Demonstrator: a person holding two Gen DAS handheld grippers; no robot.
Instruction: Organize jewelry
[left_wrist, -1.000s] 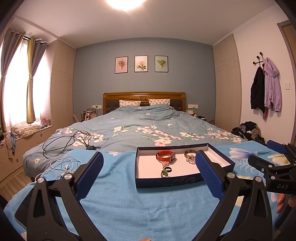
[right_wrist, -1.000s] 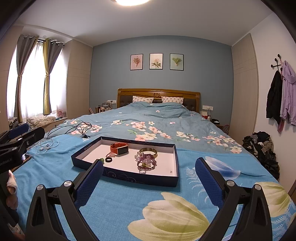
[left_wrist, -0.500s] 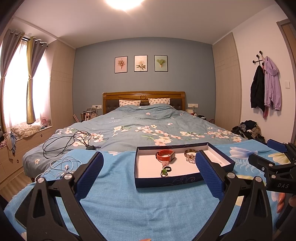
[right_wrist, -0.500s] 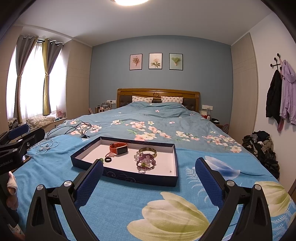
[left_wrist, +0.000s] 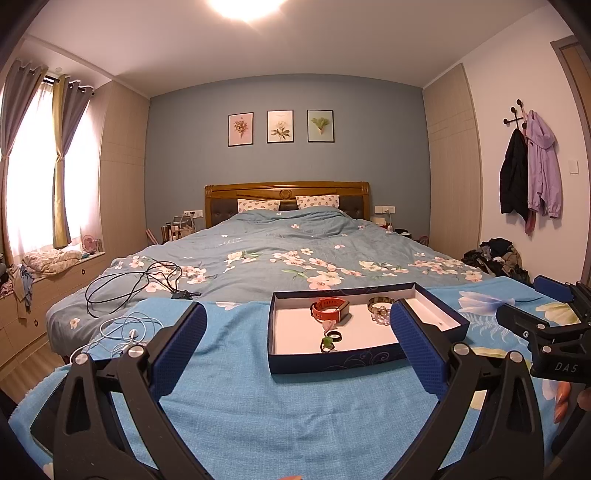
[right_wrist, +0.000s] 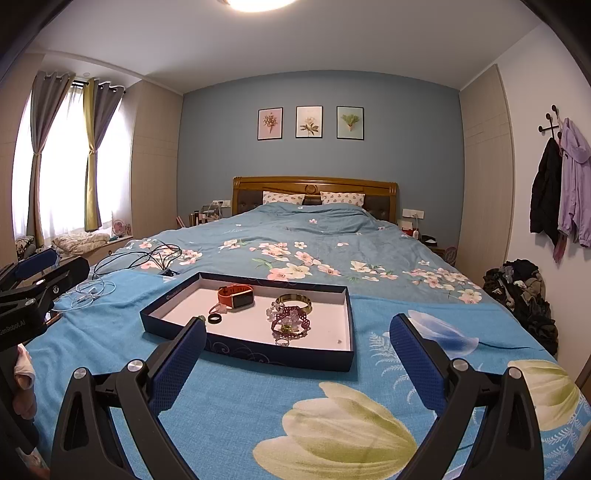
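A shallow navy tray (left_wrist: 334, 363) (right_wrist: 258, 354) with a white floor lies on the blue floral cloth at the foot of the bed. Inside it are an orange smartwatch (left_wrist: 329, 309) (right_wrist: 236, 295), a gold bangle (right_wrist: 293, 300) (left_wrist: 380, 302), a purple beaded bracelet (right_wrist: 290, 320), a black ring (right_wrist: 215, 319) (left_wrist: 335, 336), a green-stone ring (left_wrist: 327, 345) and a small silver ring (right_wrist: 282, 342). My left gripper (left_wrist: 297, 334) is open, a little short of the tray's near-left side. My right gripper (right_wrist: 297, 343) is open too, short of the tray's near-right side. Neither holds anything.
White earphone cable (left_wrist: 122, 330) and a black cable (left_wrist: 129, 284) lie left of the tray. The other gripper shows at each view's edge: right one (left_wrist: 546, 332), left one (right_wrist: 33, 291). A clothes pile (right_wrist: 524, 295) sits on the floor at right.
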